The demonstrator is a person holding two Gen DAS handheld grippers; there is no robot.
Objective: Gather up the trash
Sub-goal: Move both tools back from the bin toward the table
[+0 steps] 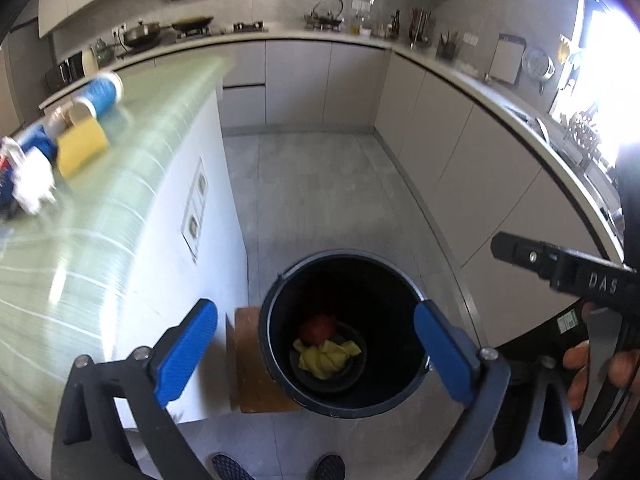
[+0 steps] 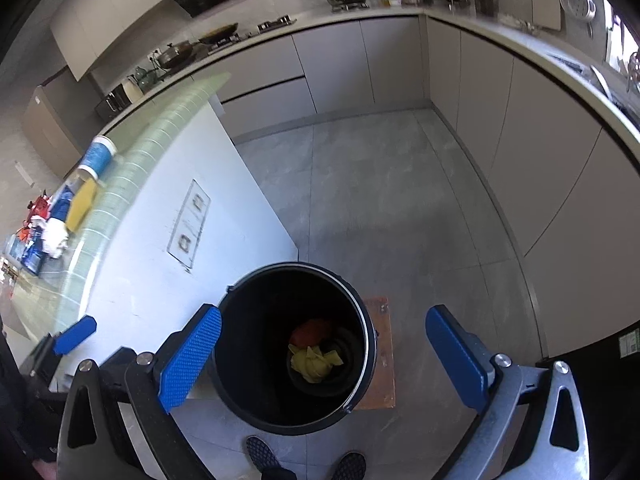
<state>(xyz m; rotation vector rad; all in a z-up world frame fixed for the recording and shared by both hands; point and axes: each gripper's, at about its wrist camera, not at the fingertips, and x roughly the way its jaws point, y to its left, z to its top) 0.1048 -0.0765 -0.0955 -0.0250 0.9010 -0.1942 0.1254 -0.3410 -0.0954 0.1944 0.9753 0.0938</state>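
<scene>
From the left wrist camera, my left gripper (image 1: 316, 350) stood wide open with nothing between its blue pads (image 1: 188, 350). Below it, at about 6 o'clock in the view, the black bucket (image 1: 276, 364) stood on the grey floor (image 1: 320, 192). In its bottom lay a crumpled yellow piece of trash (image 1: 326, 356), and a red round thing (image 1: 319, 327) touched it at 12 o'clock; what the red thing was I could not tell, because the inside was dark. A brown board (image 1: 250, 364) lay under the bucket, partly hidden by it. At 9 o'clock, the green tiled counter (image 1: 132, 184) was blurred; on it I made out a blue and white cup (image 1: 102, 92) on its side, a yellow sponge (image 1: 82, 146) and some white and blue things cut by the frame edge. At 3 o'clock, one finger of my right gripper (image 1: 520, 254) came in, with my hand (image 1: 596, 372) on its handle.

From the right wrist camera, my right gripper (image 2: 324, 356) was also fully open and empty. The bucket (image 2: 360, 312) was at 6 o'clock, between the pads (image 2: 192, 356) in the picture but well below them, with the same yellow trash (image 2: 314, 362) and red thing (image 2: 310, 330) inside. The tips of my shoes (image 2: 260, 454) were cut off at the bottom edge. At 9 o'clock, one blue pad of the left gripper (image 2: 76, 334) showed. The counter (image 2: 168, 128) with its clutter was small and hard to read.
</scene>
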